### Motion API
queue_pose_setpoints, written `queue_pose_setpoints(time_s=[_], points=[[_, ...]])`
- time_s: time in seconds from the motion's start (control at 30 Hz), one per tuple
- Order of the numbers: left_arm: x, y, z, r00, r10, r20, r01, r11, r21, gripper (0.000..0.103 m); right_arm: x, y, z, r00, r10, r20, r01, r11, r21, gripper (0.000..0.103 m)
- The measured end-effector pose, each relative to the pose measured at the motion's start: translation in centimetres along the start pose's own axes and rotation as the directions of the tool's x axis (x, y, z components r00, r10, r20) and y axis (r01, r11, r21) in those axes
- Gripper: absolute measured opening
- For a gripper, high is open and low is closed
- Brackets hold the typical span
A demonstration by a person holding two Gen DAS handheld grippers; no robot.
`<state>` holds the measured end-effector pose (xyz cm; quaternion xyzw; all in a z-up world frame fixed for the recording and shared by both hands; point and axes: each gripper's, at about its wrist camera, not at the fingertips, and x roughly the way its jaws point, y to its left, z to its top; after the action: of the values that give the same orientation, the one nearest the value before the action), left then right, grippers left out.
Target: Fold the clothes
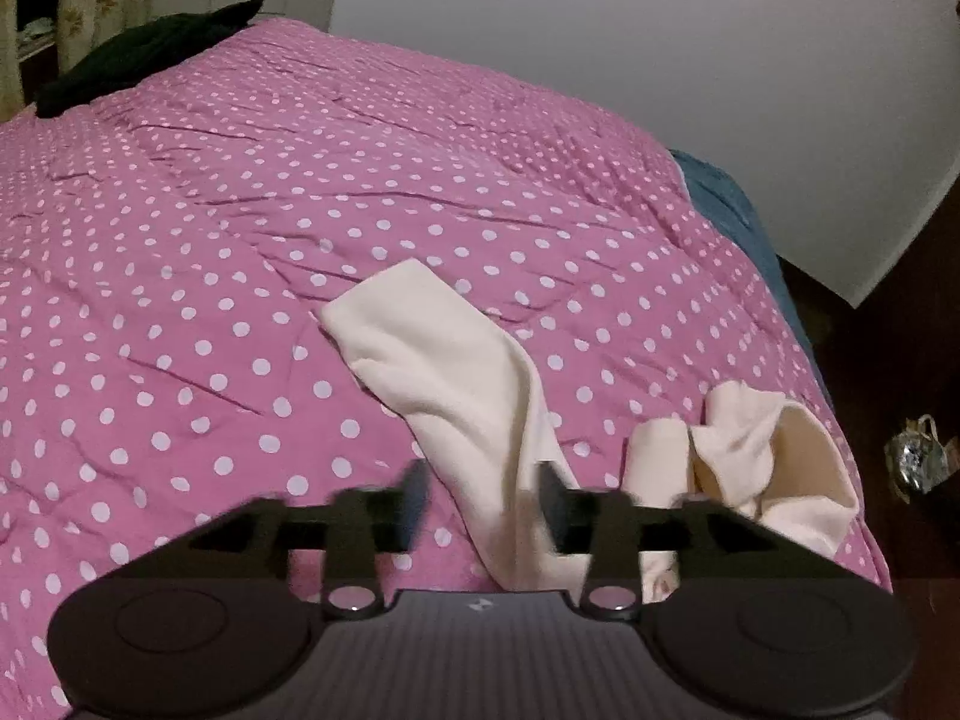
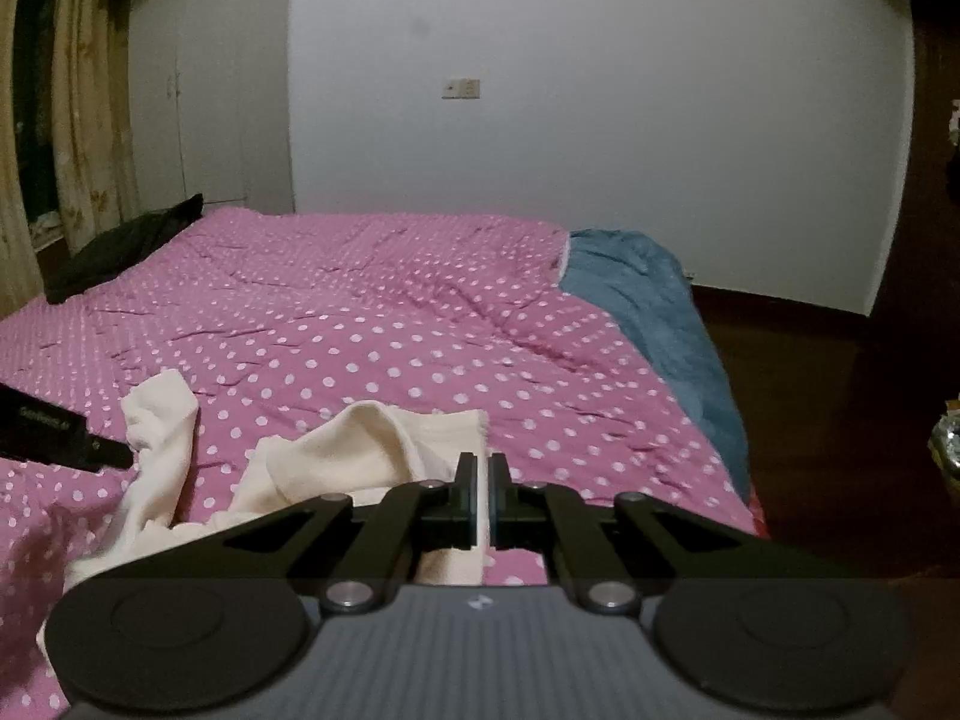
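Garment: cream, soft knit, crumpled, lying on the near part of the bed toward its right edge. One long strip runs from mid-bed down between the fingers of the left hand-held gripper; a bunched part with an open hem lies just to the right of it.

Right hand-held gripper: jaws closed on an edge of the garment, a thin band of cream cloth pinched between the pads, the cloth raised in a fold behind them.

Left hand-held gripper: jaws partly apart, blurred; the strip passes between them, with the right finger against the cloth and the left finger clear of it. Seen from the right wrist, its dark tip sits beside a raised cream corner.

Bed cover: pink, white dots, creased.

Blanket: blue, along the bed's right edge.

Dark cloth: far left corner of the bed.

Curtain: far left.

Wall: white, with a socket plate.
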<state>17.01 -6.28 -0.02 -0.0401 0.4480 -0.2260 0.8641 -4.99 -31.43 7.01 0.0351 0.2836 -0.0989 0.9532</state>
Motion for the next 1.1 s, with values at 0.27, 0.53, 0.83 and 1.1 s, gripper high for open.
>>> queue_pose_setpoints(time_s=[0.27, 0.53, 0.83, 1.1], points=[[1.6, -0.6, -0.4, 0.999, -0.004, -0.045, 0.003, 1.000, -0.024, 0.060, 4.4, 2.0, 0.6, 0.998, 0.043, -0.056, -0.040, 0.997, 0.060, 0.024], [2.7, -1.1, -0.3, 0.996, -0.015, -0.084, 0.014, 1.000, -0.020, 0.051, 6.8, 7.3, 0.3, 0.989, 0.052, -0.141, -0.044, 0.997, 0.059, 0.036], [1.7, 0.2, -0.8, 0.993, -0.068, -0.099, 0.065, 0.997, -0.031, 0.007, 2.4, 8.9, -1.1, 0.993, -0.081, -0.081, 0.078, 0.996, -0.032, 0.003], [-6.0, 3.1, -0.3, 0.991, -0.133, -0.004, 0.132, 0.988, -0.083, 0.006, -8.4, 3.3, -0.3, 0.980, -0.168, 0.103, 0.170, 0.985, -0.011, 0.003]])
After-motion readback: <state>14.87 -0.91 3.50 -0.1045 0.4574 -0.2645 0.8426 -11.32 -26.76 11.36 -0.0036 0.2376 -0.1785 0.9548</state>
